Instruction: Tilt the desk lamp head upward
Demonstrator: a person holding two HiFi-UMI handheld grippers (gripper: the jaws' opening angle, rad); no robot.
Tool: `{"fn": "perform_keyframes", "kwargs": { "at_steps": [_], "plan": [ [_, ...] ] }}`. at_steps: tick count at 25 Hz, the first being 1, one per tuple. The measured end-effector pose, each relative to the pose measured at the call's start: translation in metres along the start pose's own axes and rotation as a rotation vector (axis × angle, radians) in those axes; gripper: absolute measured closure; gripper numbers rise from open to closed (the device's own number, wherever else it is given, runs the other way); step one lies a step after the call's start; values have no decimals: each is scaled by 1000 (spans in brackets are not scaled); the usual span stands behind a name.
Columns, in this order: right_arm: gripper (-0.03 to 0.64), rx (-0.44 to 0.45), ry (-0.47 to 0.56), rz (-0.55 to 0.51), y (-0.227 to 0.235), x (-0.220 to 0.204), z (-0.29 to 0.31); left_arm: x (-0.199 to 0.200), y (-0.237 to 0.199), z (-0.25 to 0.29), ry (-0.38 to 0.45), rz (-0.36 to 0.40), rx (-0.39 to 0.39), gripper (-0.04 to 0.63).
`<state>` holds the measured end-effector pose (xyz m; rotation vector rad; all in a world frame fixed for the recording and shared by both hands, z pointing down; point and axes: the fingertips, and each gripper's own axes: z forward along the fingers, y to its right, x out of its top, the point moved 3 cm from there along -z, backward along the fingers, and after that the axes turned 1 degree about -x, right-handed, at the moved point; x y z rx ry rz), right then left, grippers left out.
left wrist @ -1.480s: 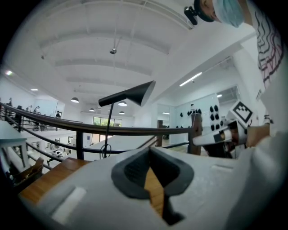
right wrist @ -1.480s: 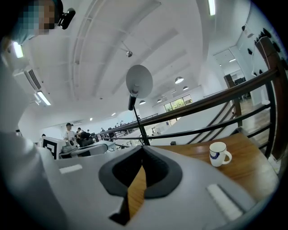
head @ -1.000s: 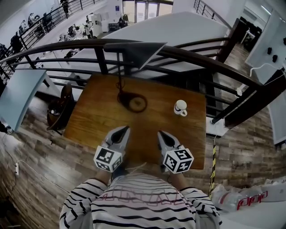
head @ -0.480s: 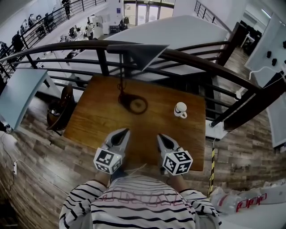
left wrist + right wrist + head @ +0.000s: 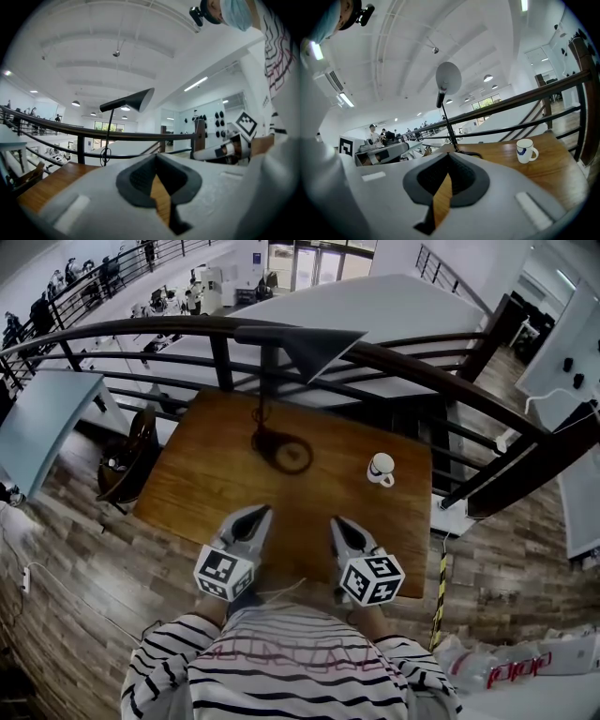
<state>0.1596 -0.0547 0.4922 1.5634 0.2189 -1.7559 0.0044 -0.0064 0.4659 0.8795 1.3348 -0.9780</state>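
Wooden table [image 5: 202, 479] | mug [image 5: 380, 469] right of lamp base [image 5: 284, 455] | railing [image 5: 427, 374] behind

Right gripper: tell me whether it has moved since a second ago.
No. The right gripper stays by the table's near edge, same gap to the mug; only the camera shifted.

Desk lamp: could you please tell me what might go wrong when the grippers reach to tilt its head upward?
1. The lamp head sits high above its round base, near the far edge of the table; a hard push might tip or slide the lamp.
2. The white mug stands right of the base; the right gripper could knock it while reaching.
3. The left gripper and the right one are shut, so they might only nudge the head.
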Motion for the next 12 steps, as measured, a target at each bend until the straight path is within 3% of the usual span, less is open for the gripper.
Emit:
{"fn": "perform_keyframes", "kwargs": {
  "at_steps": [12],
  "plan": [
    [617,-11,0,0,-4,0,-2,1,-1,-6,-2,3,0,591]
  ]
}}
